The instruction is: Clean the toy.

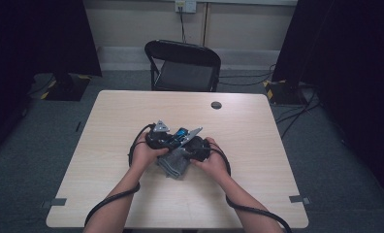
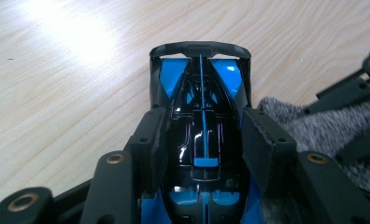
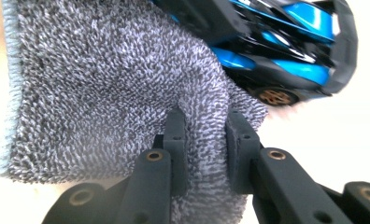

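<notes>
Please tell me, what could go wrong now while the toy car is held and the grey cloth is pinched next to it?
1. The left tongs grip the glossy blue and black toy car by its sides; the smooth body might slip or twist if the cloth pushes on it.
2. The right tongs pinch only a small fold of the grey cloth, so it may pull free during wiping.
3. Both tongs sit very close together above the table, so they could bump each other.

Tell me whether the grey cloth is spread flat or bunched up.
Bunched: the right gripper pinches a fold of the grey cloth, which hangs in ridges.
</notes>
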Available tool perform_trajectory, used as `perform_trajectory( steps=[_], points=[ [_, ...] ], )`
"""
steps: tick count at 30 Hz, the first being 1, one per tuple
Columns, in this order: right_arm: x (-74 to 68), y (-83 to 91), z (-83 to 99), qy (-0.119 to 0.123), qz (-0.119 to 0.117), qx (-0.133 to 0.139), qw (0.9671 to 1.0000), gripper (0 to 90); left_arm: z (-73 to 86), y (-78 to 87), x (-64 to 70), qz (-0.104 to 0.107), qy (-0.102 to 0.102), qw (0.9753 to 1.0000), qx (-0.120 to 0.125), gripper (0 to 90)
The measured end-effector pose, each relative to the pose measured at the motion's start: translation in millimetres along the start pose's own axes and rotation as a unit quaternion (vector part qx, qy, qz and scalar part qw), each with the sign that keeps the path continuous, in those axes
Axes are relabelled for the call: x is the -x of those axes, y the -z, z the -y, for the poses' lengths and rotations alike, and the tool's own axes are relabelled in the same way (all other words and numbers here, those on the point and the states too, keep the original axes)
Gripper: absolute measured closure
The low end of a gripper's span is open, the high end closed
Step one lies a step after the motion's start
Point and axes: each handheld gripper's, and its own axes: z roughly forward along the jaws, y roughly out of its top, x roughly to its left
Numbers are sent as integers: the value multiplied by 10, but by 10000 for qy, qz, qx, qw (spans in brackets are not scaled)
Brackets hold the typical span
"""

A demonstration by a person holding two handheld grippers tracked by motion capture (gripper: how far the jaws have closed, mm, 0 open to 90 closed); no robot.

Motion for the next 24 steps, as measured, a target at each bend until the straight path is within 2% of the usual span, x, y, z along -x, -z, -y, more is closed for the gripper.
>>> perform_trajectory(
  steps=[5,13,16,24],
  points=[
    [97,12,57,-211,40,40,9998,732,-1,-6,4,17,39,10000,25,514],
    [204,18,77,-349,68,22,9994,731,-3,-7,9,29,72,10000,18,514],
    [255,22,93,-493,61,34,9988,731,-3,-11,11,36,73,10000,34,514],
    [356,39,132,-616,137,12,9980,731,3,-6,6,-3,37,10000,38,515]
  ],
)
